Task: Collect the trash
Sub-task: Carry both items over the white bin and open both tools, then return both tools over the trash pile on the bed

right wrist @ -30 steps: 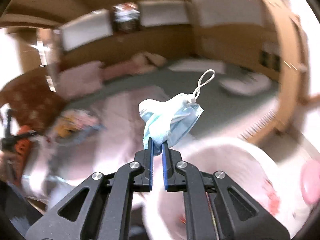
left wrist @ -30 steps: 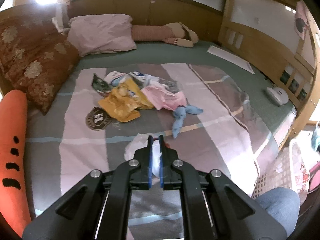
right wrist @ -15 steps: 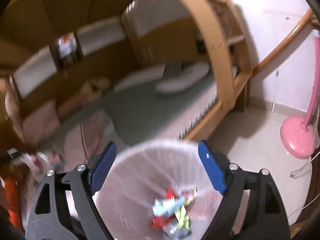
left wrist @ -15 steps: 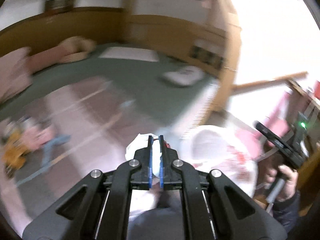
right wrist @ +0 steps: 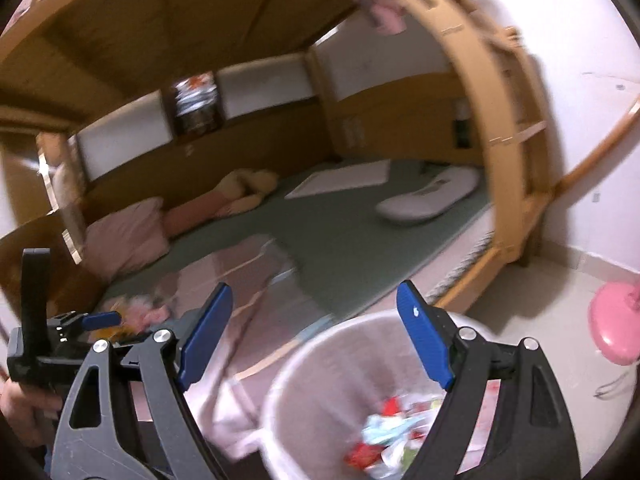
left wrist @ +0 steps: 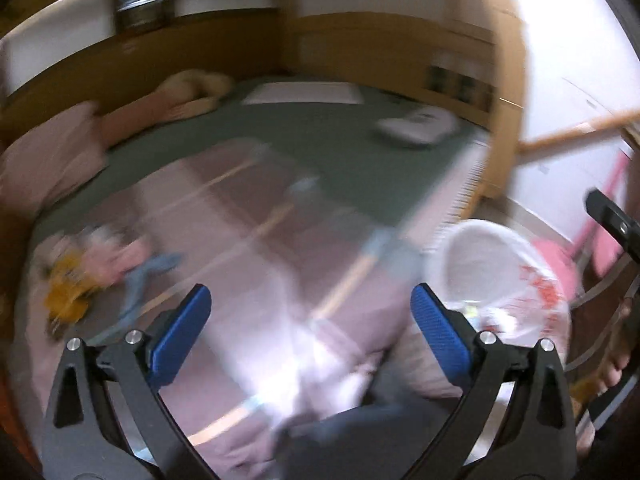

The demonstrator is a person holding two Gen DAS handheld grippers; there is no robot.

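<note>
A: Where do the two grippers stand?
B: The left gripper (left wrist: 308,320) is spread wide and holds nothing, above the striped blanket (left wrist: 248,248); the right gripper (right wrist: 314,338) gapes equally wide, empty, over the trash bin (right wrist: 304,364).
A: And the trash?
B: A blue mask (right wrist: 386,430) lies among wrappers inside the bin; a blurred trash pile (left wrist: 100,268) lies on the blanket.
</note>
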